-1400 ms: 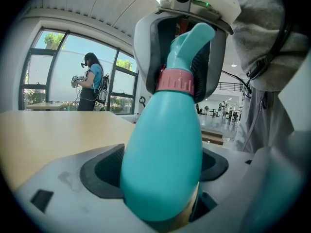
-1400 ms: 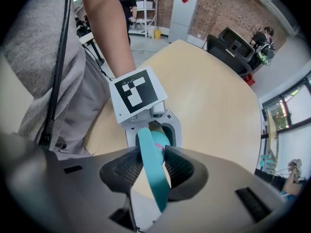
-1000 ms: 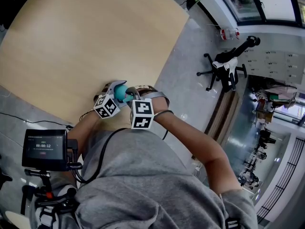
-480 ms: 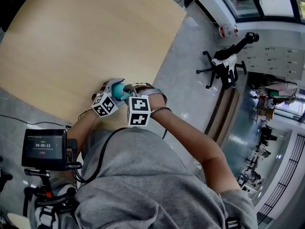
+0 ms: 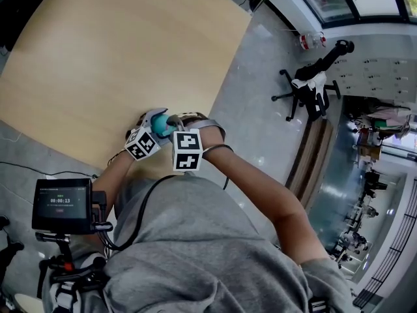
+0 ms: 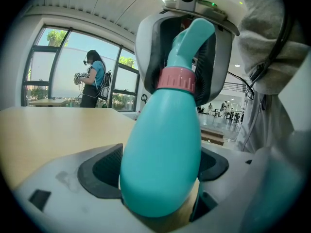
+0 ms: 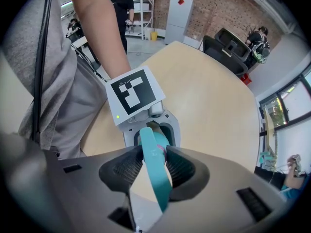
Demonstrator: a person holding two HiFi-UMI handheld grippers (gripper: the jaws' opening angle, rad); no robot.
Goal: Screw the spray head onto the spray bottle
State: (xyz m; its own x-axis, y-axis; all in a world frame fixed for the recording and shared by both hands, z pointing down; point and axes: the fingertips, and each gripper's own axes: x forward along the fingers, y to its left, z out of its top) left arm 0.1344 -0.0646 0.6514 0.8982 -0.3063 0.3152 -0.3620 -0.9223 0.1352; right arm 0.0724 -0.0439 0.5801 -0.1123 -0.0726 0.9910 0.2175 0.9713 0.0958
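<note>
As timer [image 5: 62, 203] shows 00:00:13, left fingers [image 6: 99, 171] clamp bottle [image 6: 163, 164], right fingers [image 7: 124, 171] pinch spray head [image 7: 154, 165]

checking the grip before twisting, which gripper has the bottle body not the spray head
The left gripper holds the teal bottle; the right gripper pinches the spray head on top.

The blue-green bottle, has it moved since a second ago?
No, not noticeably. The bottle still stands by the same stretch of the table's near edge.
</note>
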